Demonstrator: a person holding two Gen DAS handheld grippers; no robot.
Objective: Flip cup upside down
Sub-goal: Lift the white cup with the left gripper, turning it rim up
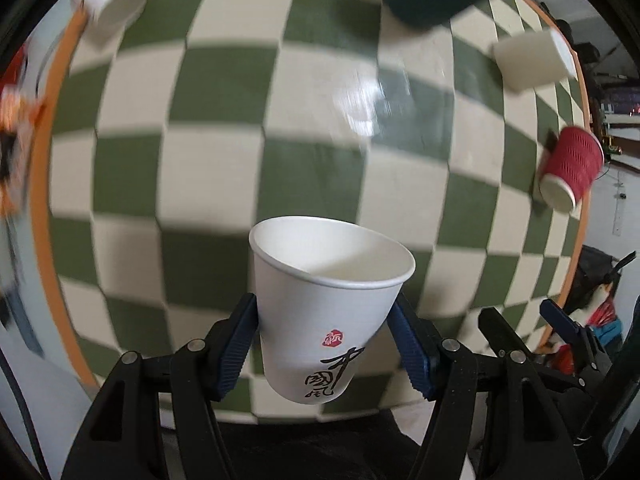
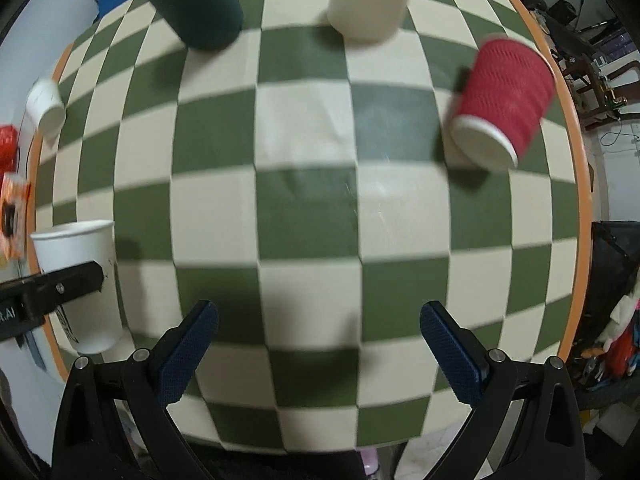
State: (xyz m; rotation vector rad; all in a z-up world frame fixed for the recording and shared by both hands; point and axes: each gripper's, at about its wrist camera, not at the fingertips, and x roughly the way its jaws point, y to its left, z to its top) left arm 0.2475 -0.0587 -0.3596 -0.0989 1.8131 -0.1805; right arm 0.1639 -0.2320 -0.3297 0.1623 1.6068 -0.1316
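Note:
My left gripper [image 1: 326, 344] is shut on a white paper cup [image 1: 324, 304] with black lettering and a red seal. It holds the cup upright, mouth up, above the green-and-cream checked table [image 1: 224, 128]. The same cup [image 2: 80, 280] shows at the left edge of the right wrist view, clamped by the left gripper's finger [image 2: 68, 280]. My right gripper [image 2: 318, 344] is open and empty over the table's near part. It also shows at the right edge of the left wrist view [image 1: 524, 320].
A red ribbed cup [image 2: 504, 104] stands upside down at the right, also seen in the left wrist view [image 1: 572, 164]. A dark green cup [image 2: 196, 4], a white cup [image 2: 368, 0] and a small white cup [image 2: 46, 108] stand at the far side. The table has an orange rim [image 2: 580, 184].

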